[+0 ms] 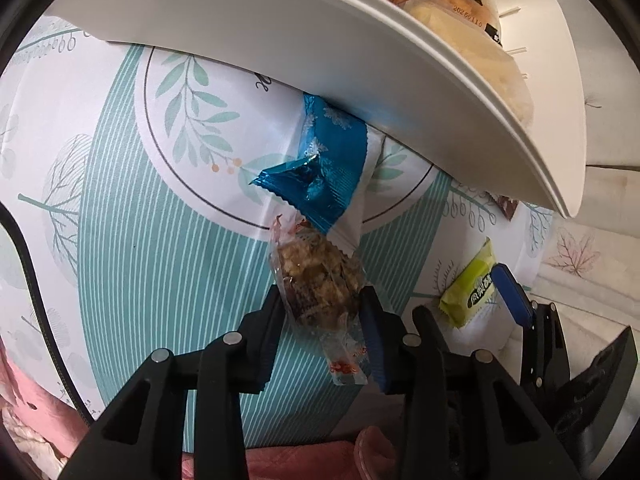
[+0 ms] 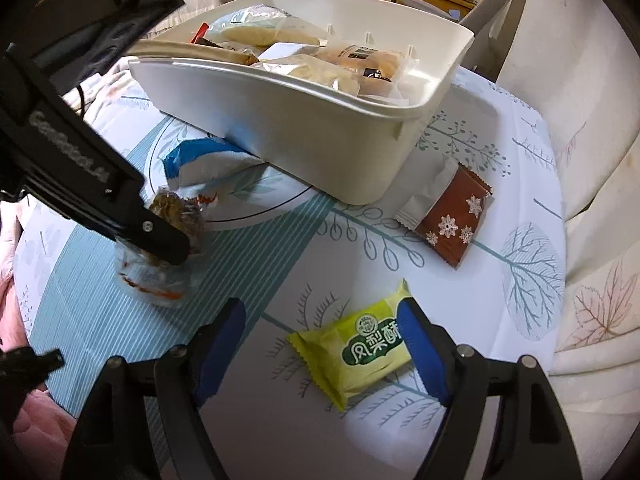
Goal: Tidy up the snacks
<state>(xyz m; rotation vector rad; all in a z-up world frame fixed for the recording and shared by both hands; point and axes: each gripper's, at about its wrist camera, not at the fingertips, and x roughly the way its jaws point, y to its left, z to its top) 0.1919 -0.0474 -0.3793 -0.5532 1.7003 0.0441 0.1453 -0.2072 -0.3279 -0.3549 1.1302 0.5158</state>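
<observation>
My left gripper (image 1: 322, 300) is shut on a clear-wrapped nut brittle bar (image 1: 316, 268), its pads pressing the wrapper from both sides just over the tablecloth. The right wrist view shows the same bar (image 2: 180, 216) under the left gripper's black finger (image 2: 168, 240). My right gripper (image 2: 320, 316) stands open around a yellow-green pastry packet (image 2: 356, 356) lying flat on the table. Its right blue pad (image 2: 416, 344) is at the packet's edge and its left pad stands well apart. A white bin (image 2: 320, 128) holds several wrapped snacks.
A blue-and-white packet (image 1: 328, 160) lies half under the white bin's wall (image 1: 320, 32). A brown snowflake packet (image 2: 452, 216) rests right of the bin. The round table (image 2: 280, 420) wears a teal leaf cloth. A cream cushioned seat (image 2: 592, 160) curves along the right; pink fabric (image 1: 32, 412) is at lower left.
</observation>
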